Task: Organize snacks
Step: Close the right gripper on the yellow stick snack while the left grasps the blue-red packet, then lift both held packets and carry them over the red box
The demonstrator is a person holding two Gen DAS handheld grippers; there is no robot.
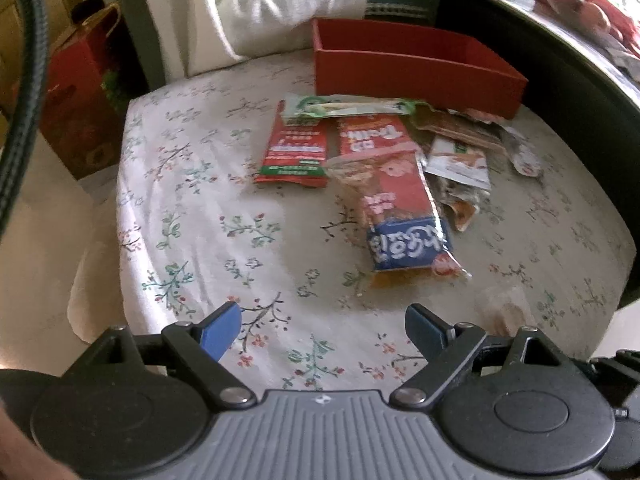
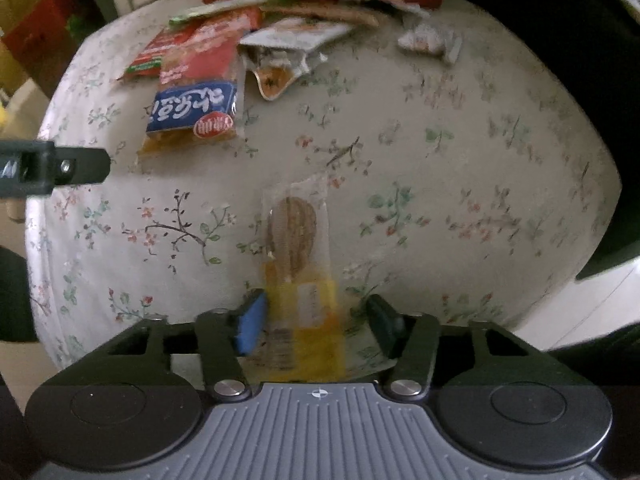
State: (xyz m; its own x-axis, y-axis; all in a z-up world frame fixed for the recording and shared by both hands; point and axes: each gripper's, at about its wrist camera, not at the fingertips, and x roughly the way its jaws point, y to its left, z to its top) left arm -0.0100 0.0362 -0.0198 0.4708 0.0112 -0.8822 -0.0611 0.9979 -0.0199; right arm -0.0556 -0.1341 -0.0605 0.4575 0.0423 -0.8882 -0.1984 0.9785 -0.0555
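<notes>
A pile of snack packets lies on the floral tablecloth (image 1: 192, 208) before a red open box (image 1: 416, 66). The nearest is a red-and-blue packet (image 1: 404, 216), also in the right wrist view (image 2: 196, 96). My left gripper (image 1: 322, 330) is open and empty, short of the pile. My right gripper (image 2: 316, 320) is open, its jaws on either side of the near end of a clear-and-yellow biscuit packet (image 2: 300, 264) lying on the cloth. That packet shows blurred in the left wrist view (image 1: 506, 308).
A red gift bag (image 1: 80, 108) stands on the floor left of the table. A person in a white sleeve (image 1: 248, 8) sits behind the box. A dark cabinet (image 1: 560, 92) borders the table's right side. The left gripper's finger (image 2: 80, 166) shows at the right view's left edge.
</notes>
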